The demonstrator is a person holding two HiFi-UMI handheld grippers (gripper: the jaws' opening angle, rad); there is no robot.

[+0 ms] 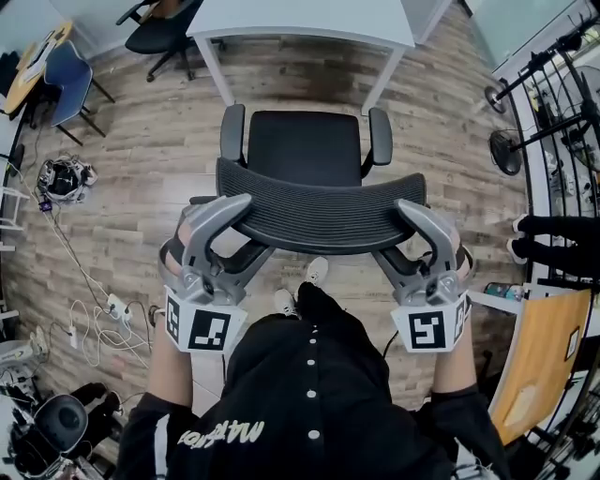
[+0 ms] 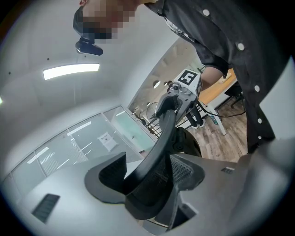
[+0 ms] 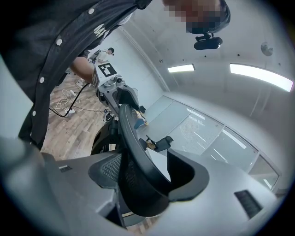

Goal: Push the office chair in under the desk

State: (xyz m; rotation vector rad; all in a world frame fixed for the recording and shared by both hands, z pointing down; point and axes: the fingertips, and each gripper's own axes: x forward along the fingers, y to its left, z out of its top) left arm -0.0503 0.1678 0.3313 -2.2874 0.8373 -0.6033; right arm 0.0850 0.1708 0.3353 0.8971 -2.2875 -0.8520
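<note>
The office chair [image 1: 305, 150] stands on the wooden floor [image 1: 141, 187], its seat turned toward the white desk [image 1: 300, 19] and lined up with the gap between the desk's two near legs. The seat lies in front of the desk's near edge, not under the top. Both armrests [image 1: 232, 131] are in the open too.

The person stands right behind the chair, bent over its curved mesh backrest [image 1: 319, 211]. The left gripper [image 1: 251, 225] hooks over the backrest's top edge near its left end, and the right gripper [image 1: 392, 230] does the same near the right end. Neither one is clenched. Each pair of jaws stands wide and straddles the rim, with one pad lying against the mesh and a gap showing at the other pad. So the backrest sits between the jaws but is not squeezed.

A blue chair [image 1: 66, 80] and a second black chair [image 1: 164, 23] stand toward the floor's far left corner. Loose cables [image 1: 94, 319] trail along the floor's left edge.
</note>
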